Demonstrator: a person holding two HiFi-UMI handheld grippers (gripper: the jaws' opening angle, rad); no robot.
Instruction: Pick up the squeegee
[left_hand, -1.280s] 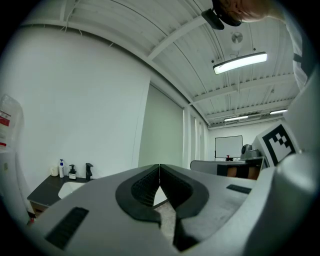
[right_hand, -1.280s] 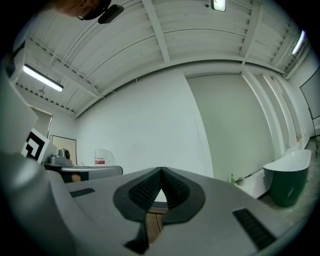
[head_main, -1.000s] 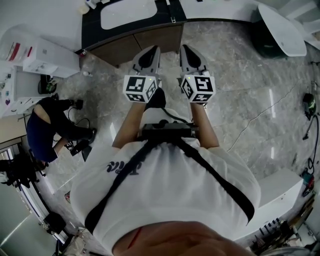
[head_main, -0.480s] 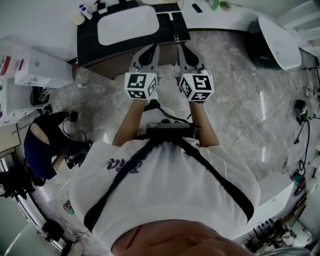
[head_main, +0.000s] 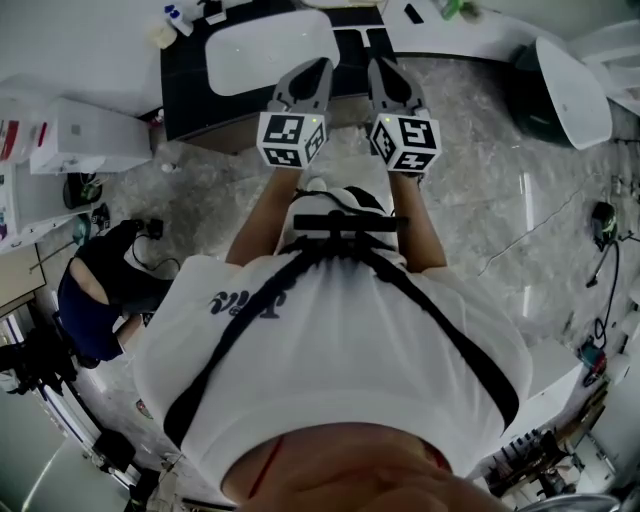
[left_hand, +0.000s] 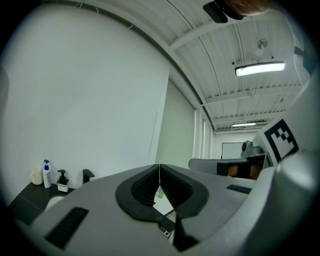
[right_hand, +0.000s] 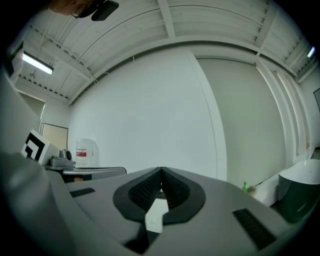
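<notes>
At the dark vanity counter (head_main: 185, 90) and white basin (head_main: 270, 50), left gripper (head_main: 318, 68) and right gripper (head_main: 383, 68) hover pressed together and empty, squeegee nowhere in view; searching blind could topple the soap bottles (left_hand: 62, 182)

"What's straight ahead?"
"A dark bench (head_main: 185, 70) with a white basin (head_main: 270, 45) sunk in it. Bottles (head_main: 170, 20) stand at its left end."
"And lower down?"
"Grey marble floor (head_main: 470, 180), with a thin cable (head_main: 530, 233) trailing across it on the right. At left a person in dark clothes (head_main: 90, 305) crouches, near white boxes (head_main: 95, 135)."
</notes>
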